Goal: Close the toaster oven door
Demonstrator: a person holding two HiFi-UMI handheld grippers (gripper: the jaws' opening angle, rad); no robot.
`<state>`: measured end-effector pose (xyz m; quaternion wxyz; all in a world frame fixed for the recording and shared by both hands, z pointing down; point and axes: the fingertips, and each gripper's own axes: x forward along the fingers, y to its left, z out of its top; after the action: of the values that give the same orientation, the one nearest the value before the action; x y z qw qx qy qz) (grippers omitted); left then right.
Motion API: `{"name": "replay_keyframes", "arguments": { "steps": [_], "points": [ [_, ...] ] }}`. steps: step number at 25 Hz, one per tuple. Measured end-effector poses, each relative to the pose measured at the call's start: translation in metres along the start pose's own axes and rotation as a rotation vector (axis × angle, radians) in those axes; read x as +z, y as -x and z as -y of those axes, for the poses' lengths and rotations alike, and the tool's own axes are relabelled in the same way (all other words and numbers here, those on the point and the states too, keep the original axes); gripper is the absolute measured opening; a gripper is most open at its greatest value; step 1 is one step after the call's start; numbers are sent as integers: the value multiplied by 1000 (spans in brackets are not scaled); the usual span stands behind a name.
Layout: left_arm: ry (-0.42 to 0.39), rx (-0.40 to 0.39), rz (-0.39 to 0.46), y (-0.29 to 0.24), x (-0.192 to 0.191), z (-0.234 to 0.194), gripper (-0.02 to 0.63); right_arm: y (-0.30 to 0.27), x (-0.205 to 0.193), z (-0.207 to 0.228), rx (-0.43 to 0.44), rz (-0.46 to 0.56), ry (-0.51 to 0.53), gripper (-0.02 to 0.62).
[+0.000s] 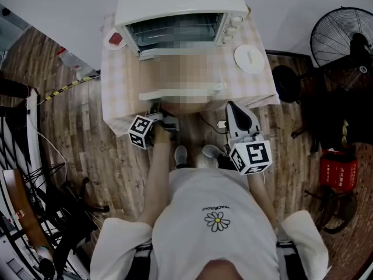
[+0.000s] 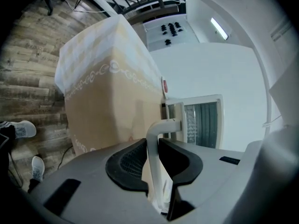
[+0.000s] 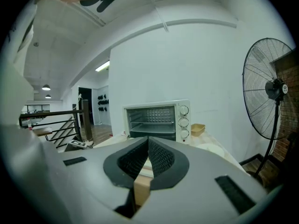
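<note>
The white toaster oven (image 1: 175, 4) sits at the far end of the table with the pale checked cloth (image 1: 116, 80). Its drop-down door (image 1: 213, 88) lies fully open, flat toward me. I have my left gripper (image 2: 153, 146) pinching the door's white bar handle (image 2: 156, 139) near its left end, pads pressing it from both sides. I judge that grip is there so I can swing the door up on its hinge. My right gripper (image 3: 148, 143) hangs off the table's near edge with its jaws pressed together on nothing, parked clear of the door's arc and facing the oven's open mouth. A round white plate (image 1: 249, 58) rests beside the oven, well out of the door's path. A black standing fan (image 3: 271, 92) stands off to the right.

A mosaic patch covers most of the door's glass in the head view, so I cannot check the hinge line. In that same view my left jaws are partly tucked under the handle. Only the left gripper view shows the pinch.
</note>
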<state>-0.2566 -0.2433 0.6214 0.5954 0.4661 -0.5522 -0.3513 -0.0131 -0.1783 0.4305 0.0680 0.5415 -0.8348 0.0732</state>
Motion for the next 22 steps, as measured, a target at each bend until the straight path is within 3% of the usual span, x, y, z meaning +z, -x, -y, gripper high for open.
{"name": "replay_keyframes", "arguments": {
  "steps": [10, 22],
  "points": [
    [-28, -25, 3, 2, 1, 10, 86, -5, 8, -17, 78, 13, -14, 9],
    [-107, -128, 0, 7, 5, 49, 89, -8, 34, -40, 169, 75, -74, 9]
  ]
}}
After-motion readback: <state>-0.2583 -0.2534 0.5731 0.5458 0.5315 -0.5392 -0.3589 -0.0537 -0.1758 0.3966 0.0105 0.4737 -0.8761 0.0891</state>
